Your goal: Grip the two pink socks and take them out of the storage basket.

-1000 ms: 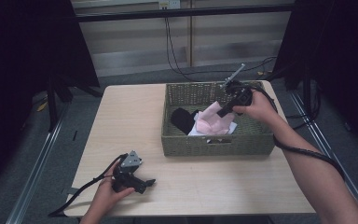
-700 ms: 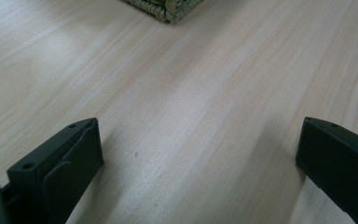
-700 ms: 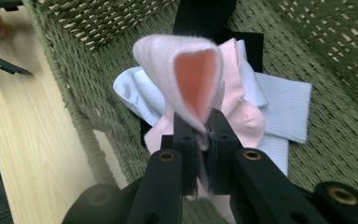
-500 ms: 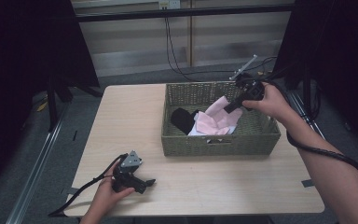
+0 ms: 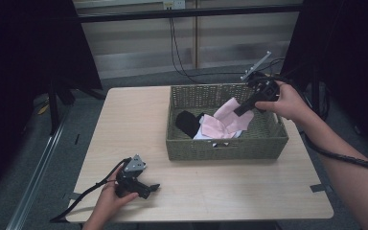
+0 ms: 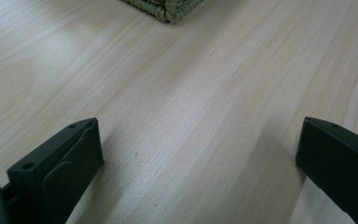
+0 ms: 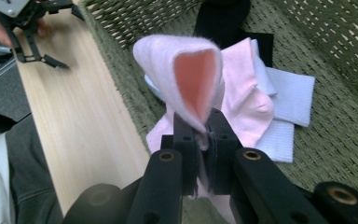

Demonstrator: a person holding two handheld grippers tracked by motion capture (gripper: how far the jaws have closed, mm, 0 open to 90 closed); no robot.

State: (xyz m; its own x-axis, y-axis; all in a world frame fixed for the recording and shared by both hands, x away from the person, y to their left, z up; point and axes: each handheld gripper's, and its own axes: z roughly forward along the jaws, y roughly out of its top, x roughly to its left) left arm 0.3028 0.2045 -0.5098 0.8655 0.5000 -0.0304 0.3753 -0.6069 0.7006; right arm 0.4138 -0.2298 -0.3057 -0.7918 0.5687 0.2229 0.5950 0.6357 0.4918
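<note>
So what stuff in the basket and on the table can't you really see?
- Pink sock: its lower part is hidden behind the right gripper in the right gripper view.
- White socks: partly under a second pink sock.
- Black sock: cut off by the top edge in the right gripper view.
- Woven basket: just one corner at the left gripper view's top edge.

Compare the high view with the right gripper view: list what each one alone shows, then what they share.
High view alone: the whole wooden table, the right hand holding its tool, cables on the wall behind, and the floor around the table.

Right gripper view alone: the right tool seen close, jaws shut on the pink sock, whose open cuff shows a darker pink inside; white socks lying flat.

Both: the woven basket, a black sock, pink socks, and the left tool resting on the table.
</note>
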